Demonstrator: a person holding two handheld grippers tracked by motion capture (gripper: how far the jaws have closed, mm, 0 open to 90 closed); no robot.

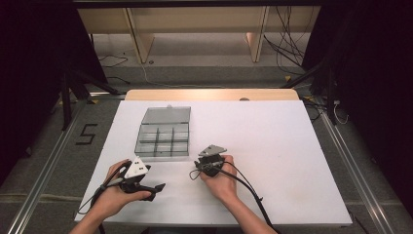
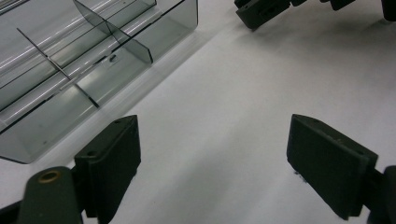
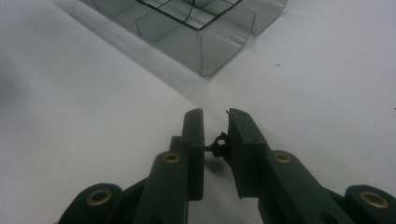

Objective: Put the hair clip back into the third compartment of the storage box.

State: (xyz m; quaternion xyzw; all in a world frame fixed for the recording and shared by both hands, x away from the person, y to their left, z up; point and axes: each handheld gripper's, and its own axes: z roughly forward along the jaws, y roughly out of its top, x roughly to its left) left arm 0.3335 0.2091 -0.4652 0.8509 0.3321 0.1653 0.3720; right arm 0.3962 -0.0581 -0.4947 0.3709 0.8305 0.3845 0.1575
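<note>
A clear smoky plastic compartment box (image 1: 163,134) lies with its lid open on the white table (image 1: 272,146), with nothing in the compartments I can see. My right gripper (image 1: 204,162) rests just right of the box's near corner. In the right gripper view its jaws (image 3: 215,119) are shut on a tiny black part (image 3: 218,145), low over the table, with the box corner (image 3: 210,32) ahead. My left gripper (image 1: 151,189) sits near the front edge, left of the right one. In the left gripper view it (image 2: 212,154) stands open over bare table, and the box (image 2: 84,60) is at its upper left.
The table's far edge shows a wooden strip (image 1: 209,94). Cables trail from both grippers toward the person. Beyond the table are a floor with loose cables and wooden shelf legs. The right gripper's black jaw tips (image 2: 261,9) show at the top of the left gripper view.
</note>
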